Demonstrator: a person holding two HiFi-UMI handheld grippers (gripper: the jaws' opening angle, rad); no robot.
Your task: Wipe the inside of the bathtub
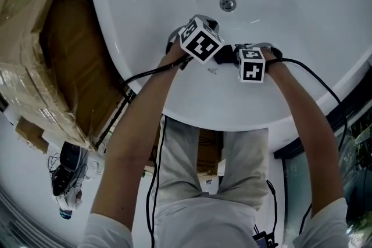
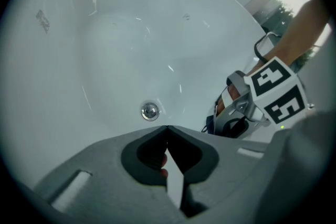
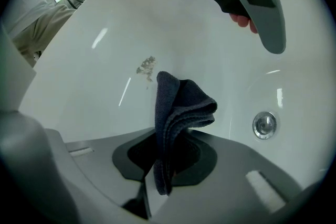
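The white bathtub (image 1: 302,20) fills the head view, its round metal drain (image 1: 228,4) at the bottom. My right gripper (image 3: 167,136) is shut on a folded dark blue cloth (image 3: 181,105), which stands up out of the jaws just above the tub's inner wall. A small grey smudge (image 3: 146,65) marks the wall a little beyond the cloth. My left gripper (image 2: 167,128) is shut with nothing in it and points toward the drain (image 2: 149,110). In the head view both grippers hover close together over the near inner wall, the left gripper (image 1: 208,23) beside the right gripper (image 1: 228,55).
The tub's near rim (image 1: 221,119) curves just in front of the person's legs. Plastic-wrapped cardboard boxes (image 1: 35,38) stand against the tub on the left. Black cables (image 1: 145,74) trail from the grippers over the rim. A glass panel (image 1: 354,148) is at the right.
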